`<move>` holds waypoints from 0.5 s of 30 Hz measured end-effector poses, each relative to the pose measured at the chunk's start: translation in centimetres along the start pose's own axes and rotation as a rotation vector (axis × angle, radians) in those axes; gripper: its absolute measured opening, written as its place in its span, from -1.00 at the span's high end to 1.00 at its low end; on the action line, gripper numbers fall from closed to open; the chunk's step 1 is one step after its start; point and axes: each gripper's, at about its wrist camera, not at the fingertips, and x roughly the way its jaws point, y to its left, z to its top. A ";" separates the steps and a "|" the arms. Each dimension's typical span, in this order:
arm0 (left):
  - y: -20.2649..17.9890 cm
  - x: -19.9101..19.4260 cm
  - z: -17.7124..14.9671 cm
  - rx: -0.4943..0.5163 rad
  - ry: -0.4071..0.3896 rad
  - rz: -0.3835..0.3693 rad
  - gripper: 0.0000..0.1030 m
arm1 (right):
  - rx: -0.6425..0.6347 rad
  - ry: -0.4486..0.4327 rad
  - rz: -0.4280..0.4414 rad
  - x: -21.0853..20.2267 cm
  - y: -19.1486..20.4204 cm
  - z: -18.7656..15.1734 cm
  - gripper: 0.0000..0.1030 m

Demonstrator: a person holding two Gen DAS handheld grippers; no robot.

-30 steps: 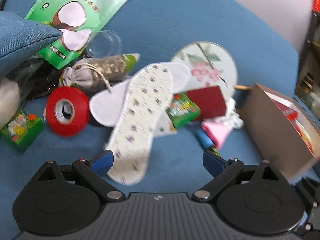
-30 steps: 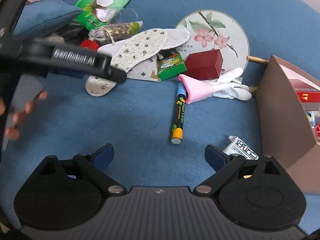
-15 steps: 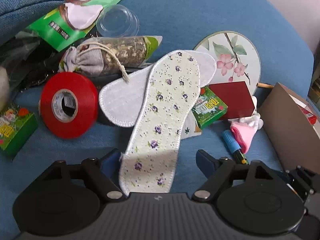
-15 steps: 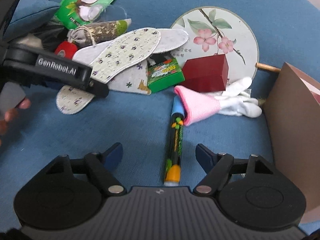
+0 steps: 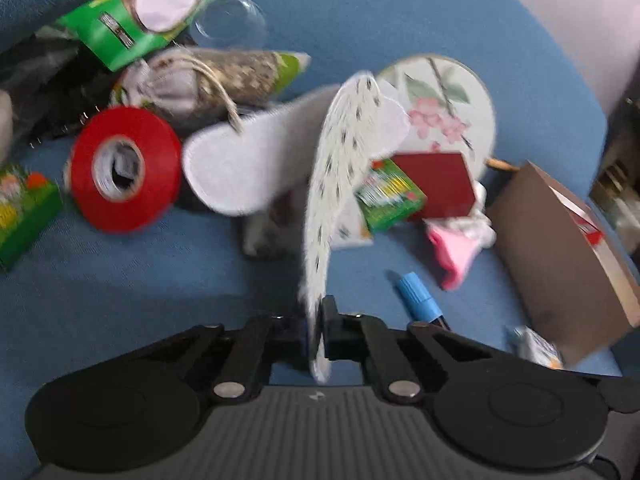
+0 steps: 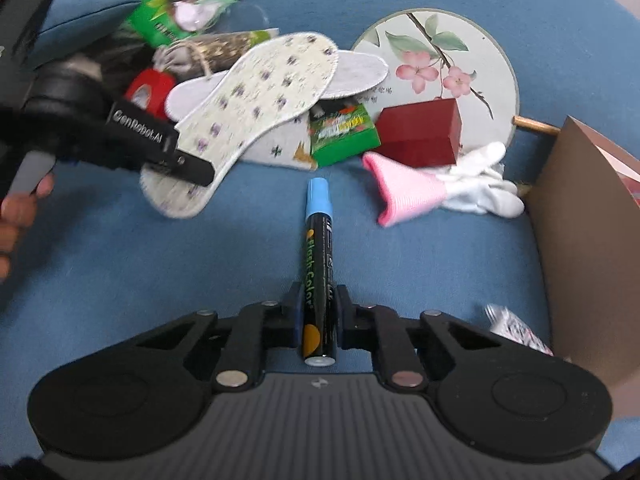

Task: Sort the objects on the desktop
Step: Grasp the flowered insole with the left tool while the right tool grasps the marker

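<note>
Sorting looks barely begun, as we judge it: most of the clutter lies heaped on the blue surface, and only a few items show inside the brown cardboard box [image 6: 576, 248] at the right edge. Our left tongs [image 5: 316, 336] are pressed together on the near end of the flower-printed insole [image 5: 340, 168], which rises edge-on from the pads and arches away over the pile; from the right wrist view its far end appears to overlap the plain white insole [image 6: 356, 74] lying beneath it. Our right tongs [image 6: 318, 320] are pinching the black marker [image 6: 318, 264] near its tail, its blue cap pointing away from us toward the heap. So two things are in hand and neither has reached a place yet. Left to deal with, as far as we can see, are the red tape roll [image 5: 124, 168] at far left, the drawstring pouch [image 5: 208, 80] behind it, the green snack bag [image 6: 192, 0] at the far left corner, the small green box [image 6: 344, 132], the dark red box [image 6: 420, 132] resting on the round painted fan [image 6: 436, 64], the pink-cuffed white glove [image 6: 440, 192] just left of the cardboard box, and a small crumpled packet [image 6: 516, 328] near its base. Where each sort belongs we cannot tell from here.
</note>
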 end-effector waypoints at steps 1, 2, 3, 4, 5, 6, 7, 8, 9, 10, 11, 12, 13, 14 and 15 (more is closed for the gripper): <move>-0.1 -0.1 -0.5 -0.007 0.021 -0.012 1.00 | 0.007 0.003 0.001 -0.5 -0.1 -0.5 0.74; -0.4 -0.3 -1.0 -0.012 0.031 -0.016 1.00 | 0.017 0.008 0.003 -1.2 -0.3 -1.0 0.74; -0.8 -0.5 -1.3 -0.007 0.033 -0.016 1.00 | 0.031 0.015 0.005 -1.8 -0.4 -1.4 0.74; -1.3 -0.7 -1.6 0.007 0.039 -0.019 1.00 | 0.043 0.020 0.009 -2.3 -0.5 -1.8 0.74; -1.8 -0.9 -1.8 0.017 0.044 -0.027 1.00 | 0.051 0.026 0.012 -3.0 -0.6 -2.2 0.74; -2.1 -1.2 -2.2 0.019 0.049 -0.038 1.00 | 0.056 0.031 0.014 -3.6 -0.7 -2.7 0.74; -2.4 -1.5 -2.7 0.015 0.058 -0.050 1.00 | 0.061 0.035 0.017 -4.2 -0.8 -3.1 0.74; -2.5 -1.9 -3.3 0.009 0.070 -0.064 1.00 | 0.067 0.042 0.021 -4.8 -1.0 -3.6 0.74; -2.6 -2.4 -4.0 0.000 0.083 -0.077 1.00 | 0.071 0.048 0.025 -5.4 -1.2 -4.0 0.74; -2.7 -3.1 -4.8 -0.005 0.093 -0.088 1.00 | 0.078 0.052 0.028 -6.0 -1.4 -4.4 0.74; -2.7 -3.8 -5.5 -0.006 0.100 -0.099 1.00 | 0.085 0.058 0.033 -6.5 -1.6 -4.9 0.74; -2.7 -4.6 -6.2 -0.013 0.109 -0.110 1.00 | 0.090 0.061 0.037 -7.0 -1.7 -5.3 0.74; -2.7 -5.5 -6.9 -0.019 0.118 -0.122 1.00 | 0.095 0.063 0.042 -7.4 -1.9 -5.6 0.74; -2.6 -6.3 -7.6 -0.023 0.129 -0.132 1.00 | 0.103 0.064 0.047 -7.8 -2.0 -5.9 0.74; -2.5 -6.8 -8.2 -0.026 0.135 -0.134 1.00 | 0.112 0.063 0.052 -8.1 -2.2 -6.2 0.74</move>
